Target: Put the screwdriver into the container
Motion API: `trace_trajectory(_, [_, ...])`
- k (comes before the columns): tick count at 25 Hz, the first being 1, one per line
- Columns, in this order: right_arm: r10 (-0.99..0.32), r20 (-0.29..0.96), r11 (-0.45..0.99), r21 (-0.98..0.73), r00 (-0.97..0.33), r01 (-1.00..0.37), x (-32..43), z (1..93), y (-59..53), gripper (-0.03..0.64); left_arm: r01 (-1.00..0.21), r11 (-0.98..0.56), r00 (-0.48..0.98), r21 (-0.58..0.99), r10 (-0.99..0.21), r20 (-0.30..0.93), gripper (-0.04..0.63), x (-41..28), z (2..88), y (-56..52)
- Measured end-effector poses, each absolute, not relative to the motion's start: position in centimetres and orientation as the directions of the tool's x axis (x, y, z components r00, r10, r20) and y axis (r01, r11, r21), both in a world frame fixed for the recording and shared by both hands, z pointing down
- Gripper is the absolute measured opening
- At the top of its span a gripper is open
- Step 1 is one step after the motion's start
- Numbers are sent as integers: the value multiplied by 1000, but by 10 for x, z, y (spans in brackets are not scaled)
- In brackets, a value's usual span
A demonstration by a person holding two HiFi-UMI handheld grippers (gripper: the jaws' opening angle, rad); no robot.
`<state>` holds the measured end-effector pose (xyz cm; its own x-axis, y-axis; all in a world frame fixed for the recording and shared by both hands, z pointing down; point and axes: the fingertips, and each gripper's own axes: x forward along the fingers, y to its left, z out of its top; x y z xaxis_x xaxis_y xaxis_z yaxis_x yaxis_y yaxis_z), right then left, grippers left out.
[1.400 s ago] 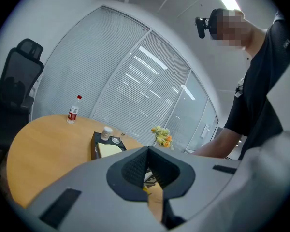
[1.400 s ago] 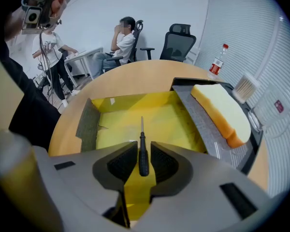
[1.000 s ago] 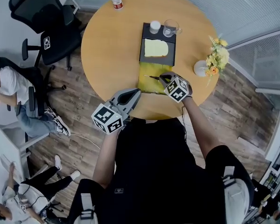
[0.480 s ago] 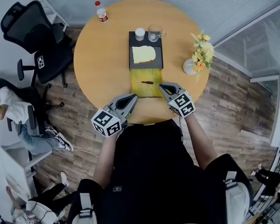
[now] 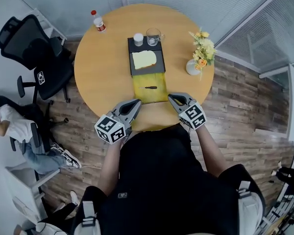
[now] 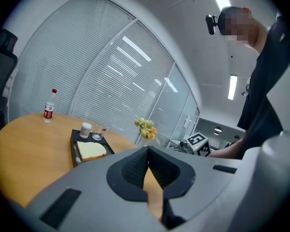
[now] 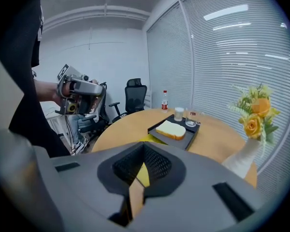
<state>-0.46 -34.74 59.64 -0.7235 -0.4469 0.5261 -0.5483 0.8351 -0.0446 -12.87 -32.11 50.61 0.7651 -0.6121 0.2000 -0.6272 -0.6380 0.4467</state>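
Observation:
A small dark-handled screwdriver (image 5: 150,87) lies across a flat yellow container (image 5: 149,94) on the round wooden table (image 5: 103,67), just this side of a black tray (image 5: 146,58). My left gripper (image 5: 137,102) hangs at the table's near edge, left of the yellow container, shut and empty. On the other side, my right gripper (image 5: 171,97) is also shut with nothing held. In the left gripper view the left gripper (image 6: 147,151) points over the table toward the tray (image 6: 75,149). From the right gripper view, the right gripper (image 7: 142,151) has a strip of the yellow container (image 7: 142,174) showing behind its tips.
The tray holds a pale slab (image 5: 144,59), a white cup (image 5: 138,38) and a glass mug (image 5: 153,36). A vase of flowers (image 5: 198,53) stands at the table's right, a bottle (image 5: 97,22) at the far left. Office chairs (image 5: 36,53) stand left of the table.
My right gripper has drawn back from over the yellow container to the table's near edge. The screwdriver stays lying on the container. The left gripper has hardly moved.

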Motion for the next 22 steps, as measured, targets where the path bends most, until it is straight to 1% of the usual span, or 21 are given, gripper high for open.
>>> trace_trajectory(4, [-461,506,830,-45,-730,-555,-6,591,-344,5,-611,-653,781,449,-591,202,6,-124,507,-317])
trace_trajectory(13, [-463,526,822,-47,-713,-568,-5,602,-334,5,-587,-675,802,448,-561,205,6,-122,509,-309])
trace_trajectory(22, [-452,533,827,-50,-715,-560,-10,603,-328,5,-585,-674,803,452,-559,206,6,-127,509,-310])
